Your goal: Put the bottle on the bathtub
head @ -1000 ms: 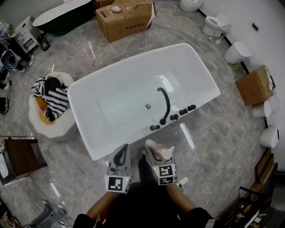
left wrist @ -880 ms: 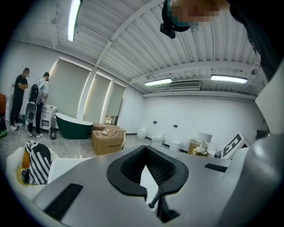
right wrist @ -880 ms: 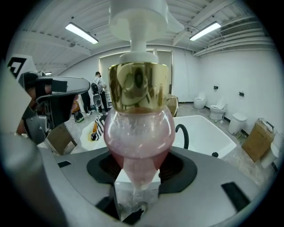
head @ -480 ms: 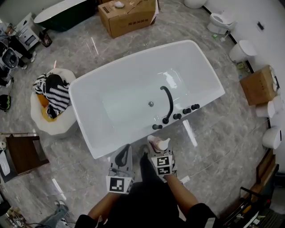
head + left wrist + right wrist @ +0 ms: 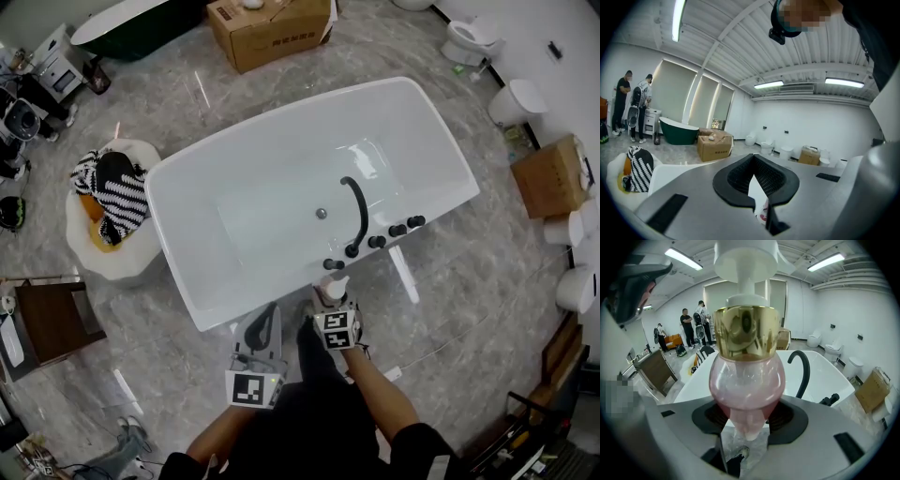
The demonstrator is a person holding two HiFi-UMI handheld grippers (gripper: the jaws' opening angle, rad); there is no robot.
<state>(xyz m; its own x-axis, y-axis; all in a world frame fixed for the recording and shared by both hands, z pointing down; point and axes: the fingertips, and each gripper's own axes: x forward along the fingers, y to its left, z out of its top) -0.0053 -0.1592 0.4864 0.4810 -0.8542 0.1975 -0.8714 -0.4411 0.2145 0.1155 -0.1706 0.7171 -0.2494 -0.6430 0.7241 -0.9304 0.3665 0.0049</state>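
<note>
Pink bottle (image 5: 746, 380) in right claw (image 5: 745, 425)

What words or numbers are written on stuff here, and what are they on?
Brown cardboard box: dark print on its side, too small to read.
Left gripper and right gripper marker squares: black-and-white patterns only, no words.
Pink pump bottle with gold collar: no label readable.

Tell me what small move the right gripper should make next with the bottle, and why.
Probably ease it forward until it is over the bathtub rim beside the black knobs. The right gripper holds the pink bottle in its jaws, and the bottle appears to be at the rim's outer edge, not yet resting on it.
</note>
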